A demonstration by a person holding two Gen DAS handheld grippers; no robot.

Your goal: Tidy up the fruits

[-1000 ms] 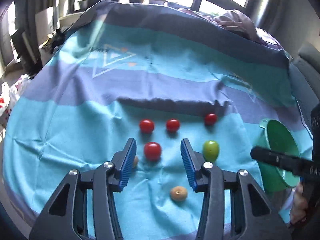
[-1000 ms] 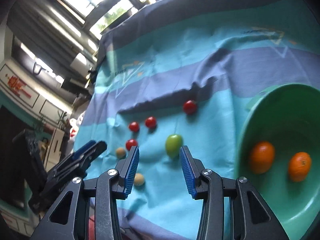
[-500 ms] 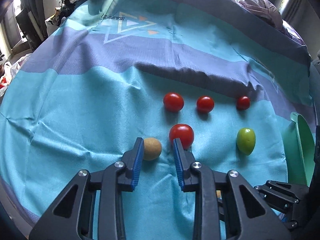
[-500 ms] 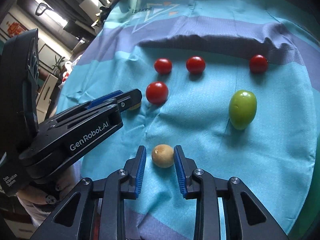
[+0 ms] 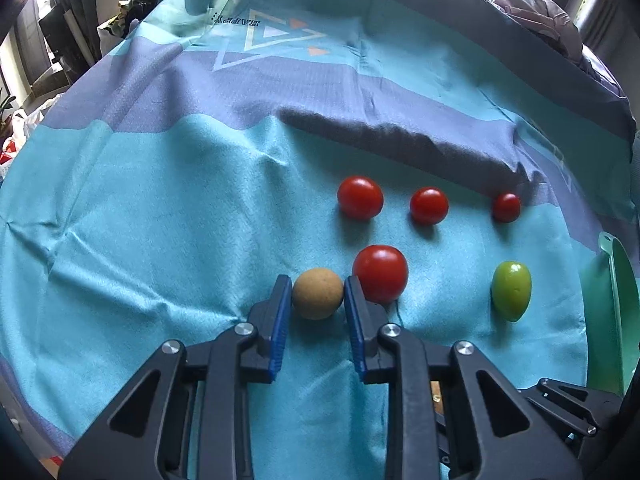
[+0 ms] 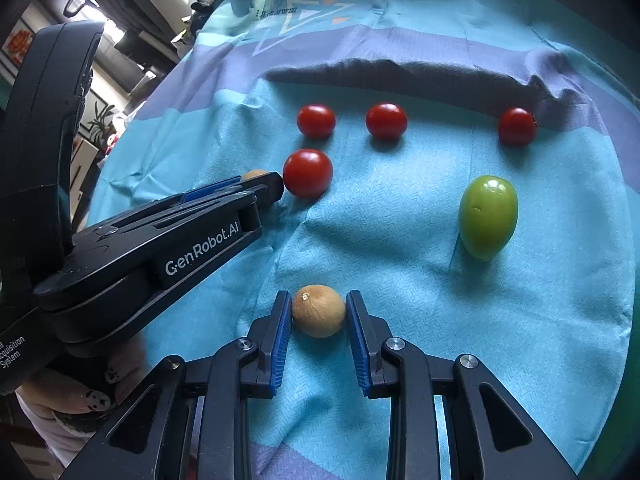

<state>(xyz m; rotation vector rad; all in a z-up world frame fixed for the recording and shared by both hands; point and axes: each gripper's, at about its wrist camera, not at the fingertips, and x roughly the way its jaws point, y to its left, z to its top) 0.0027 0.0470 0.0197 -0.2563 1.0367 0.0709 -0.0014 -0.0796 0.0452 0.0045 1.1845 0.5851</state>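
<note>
On the teal cloth lie several red tomatoes, one large (image 5: 380,273) (image 6: 307,173) and a row of three behind it (image 5: 429,205). A green fruit (image 5: 511,290) (image 6: 487,216) lies to the right. My left gripper (image 5: 314,292) is closed around a tan round fruit (image 5: 318,293), its blue pads touching both sides. It shows in the right wrist view (image 6: 256,184) too. My right gripper (image 6: 316,312) brackets a second tan fruit (image 6: 319,311), pads at or almost at its sides. Both fruits rest on the cloth.
A green bowl (image 5: 612,312) stands at the right edge of the cloth. A dark fold (image 5: 400,140) runs across the cloth behind the tomatoes. Clutter and windows surround the table at the far left and back.
Both grippers moved down and forward and narrowed. The left one closed on the left tan fruit beside the large tomato. The right one came around the near tan fruit.
</note>
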